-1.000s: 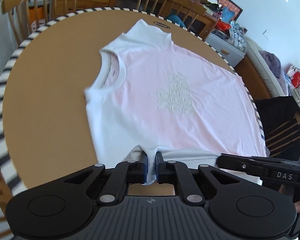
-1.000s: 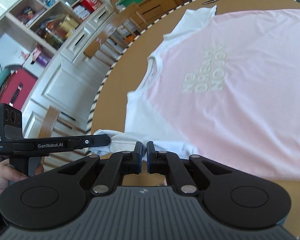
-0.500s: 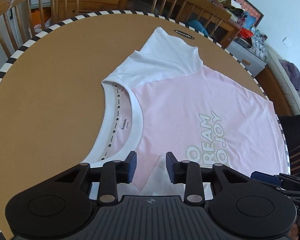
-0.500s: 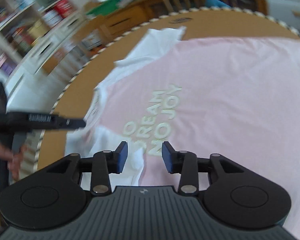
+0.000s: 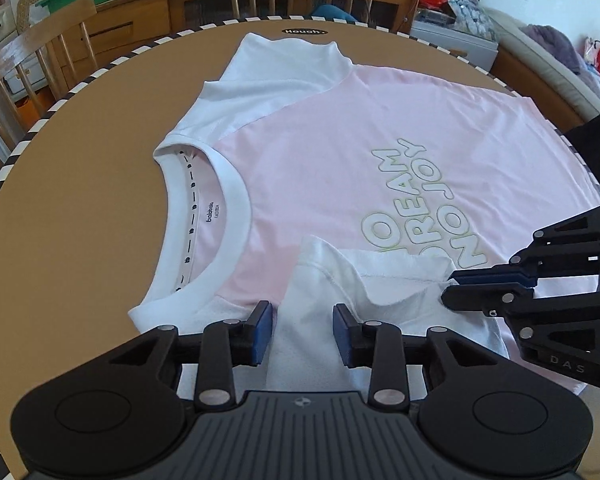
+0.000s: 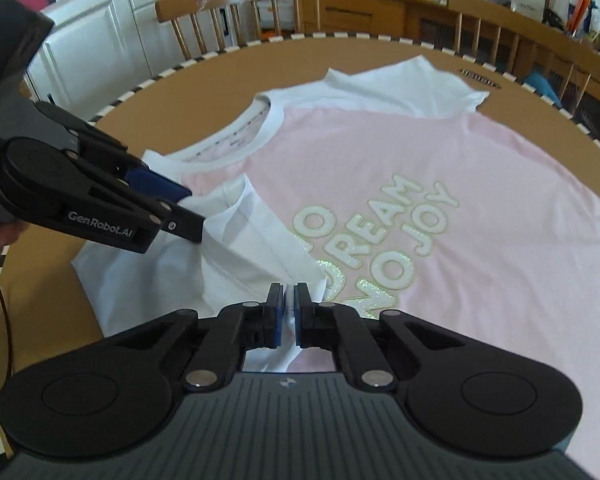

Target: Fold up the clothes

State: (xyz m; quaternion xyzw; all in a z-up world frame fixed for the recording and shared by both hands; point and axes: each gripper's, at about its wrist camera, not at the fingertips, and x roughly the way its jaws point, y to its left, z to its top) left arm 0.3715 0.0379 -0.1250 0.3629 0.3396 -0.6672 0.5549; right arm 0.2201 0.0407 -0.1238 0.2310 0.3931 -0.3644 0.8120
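Note:
A pink T-shirt (image 5: 380,128) with white sleeves and pale lettering lies flat on the round brown table (image 5: 80,200); it also shows in the right wrist view (image 6: 460,152). Its near white sleeve (image 5: 340,288) is folded over onto the pink front, also seen in the right wrist view (image 6: 236,248). My left gripper (image 5: 302,330) is open, its blue pads either side of the sleeve fabric. My right gripper (image 6: 287,314) is shut on the sleeve's hem; it also shows in the left wrist view (image 5: 452,286).
The table has a black-and-white striped rim (image 5: 40,120). Wooden chairs (image 6: 240,12) stand around the far side. A wooden sideboard (image 5: 140,12) with clutter stands behind. A sofa (image 5: 548,60) is at the right and white cabinets (image 6: 100,32) at the left.
Both grippers carried the near sleeve over onto the shirt front. The left gripper, shut on the sleeve a second ago, has opened. The right gripper opened midway and is shut on the hem now.

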